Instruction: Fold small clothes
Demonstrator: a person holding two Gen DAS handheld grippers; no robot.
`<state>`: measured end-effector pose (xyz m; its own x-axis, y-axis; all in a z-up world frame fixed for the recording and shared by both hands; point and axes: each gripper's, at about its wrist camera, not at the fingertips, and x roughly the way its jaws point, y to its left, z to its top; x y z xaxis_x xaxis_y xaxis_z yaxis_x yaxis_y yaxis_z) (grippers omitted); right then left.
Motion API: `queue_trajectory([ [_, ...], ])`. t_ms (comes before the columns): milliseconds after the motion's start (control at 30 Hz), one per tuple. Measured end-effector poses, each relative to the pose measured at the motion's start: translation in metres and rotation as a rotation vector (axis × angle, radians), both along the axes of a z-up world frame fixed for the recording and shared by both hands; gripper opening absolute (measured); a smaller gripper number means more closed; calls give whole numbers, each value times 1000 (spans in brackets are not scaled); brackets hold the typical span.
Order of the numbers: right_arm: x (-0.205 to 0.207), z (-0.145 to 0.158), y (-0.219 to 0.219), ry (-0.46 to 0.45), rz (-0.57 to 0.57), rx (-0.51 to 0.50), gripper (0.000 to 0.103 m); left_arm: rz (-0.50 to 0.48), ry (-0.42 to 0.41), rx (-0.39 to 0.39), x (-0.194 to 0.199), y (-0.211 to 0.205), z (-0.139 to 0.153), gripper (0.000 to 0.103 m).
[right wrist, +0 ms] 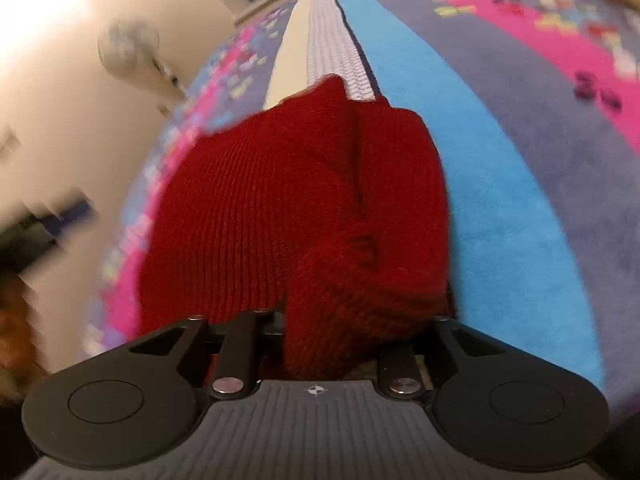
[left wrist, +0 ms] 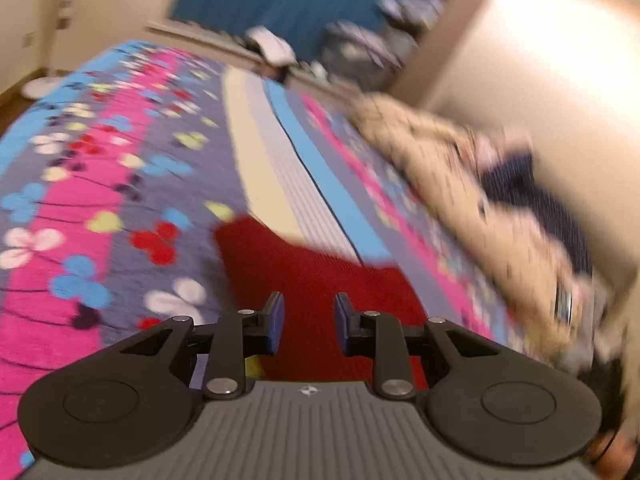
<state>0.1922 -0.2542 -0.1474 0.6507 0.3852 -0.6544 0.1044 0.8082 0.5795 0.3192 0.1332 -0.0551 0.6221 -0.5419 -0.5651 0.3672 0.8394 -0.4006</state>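
Observation:
A red knitted garment [left wrist: 320,280] lies on the patterned bedspread [left wrist: 120,184]. In the left wrist view my left gripper [left wrist: 309,326] is open, its blue-padded fingers apart just above the red knit, holding nothing. In the right wrist view the same red garment [right wrist: 288,200] fills the middle, and a bunched fold of it covers my right gripper [right wrist: 320,340]. The right fingertips are hidden under the knit, which seems pinched between them. The rest of the garment drapes forward over the bedspread [right wrist: 500,200].
A beige speckled cloth [left wrist: 460,176] and a dark blue cloth [left wrist: 532,200] lie piled along the bed's right side by the wall. A cluttered headboard ledge [left wrist: 276,56] runs at the far end. A standing fan [right wrist: 128,52] is beside the bed.

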Motion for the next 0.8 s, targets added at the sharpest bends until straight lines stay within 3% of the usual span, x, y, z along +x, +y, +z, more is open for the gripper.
queue_trajectory([
  [100, 1, 10, -8, -67, 49, 15, 44, -131, 0, 66, -4, -36, -14, 29],
  [167, 3, 6, -11, -59, 68, -5, 50, -228, 34, 104, -6, -53, -28, 32],
  [267, 23, -8, -22, -7, 62, 41, 53, -299, 15, 279, -13, -79, -52, 34],
  [333, 30, -7, -24, -26, 64, 34, 29, -304, -17, 318, -16, -87, -60, 34],
  [367, 29, 1, -18, -72, 74, 4, 22, -297, -23, 316, -17, -88, -62, 34],
  [500, 6, 43, 0, -378, 180, -116, 18, -306, -47, 322, -24, -90, -60, 34],
  [533, 10, 40, -1, -375, 184, -143, 18, -307, -47, 327, -22, -89, -59, 34],
  [567, 16, 31, -1, -312, 169, -176, 19, -312, -46, 329, -20, -88, -60, 34],
  [633, 38, -2, -5, -96, 153, -186, 24, -330, -44, 332, -19, -90, -58, 34],
  [667, 42, -14, -11, -44, 130, -141, 27, -333, -55, 343, -20, -92, -59, 34],
  [733, 39, -11, -18, -57, 96, -96, 30, -327, -70, 356, -28, -93, -52, 35],
  [800, 30, 6, -15, -133, 114, -163, 46, -321, -61, 346, -27, -91, -51, 35],
])
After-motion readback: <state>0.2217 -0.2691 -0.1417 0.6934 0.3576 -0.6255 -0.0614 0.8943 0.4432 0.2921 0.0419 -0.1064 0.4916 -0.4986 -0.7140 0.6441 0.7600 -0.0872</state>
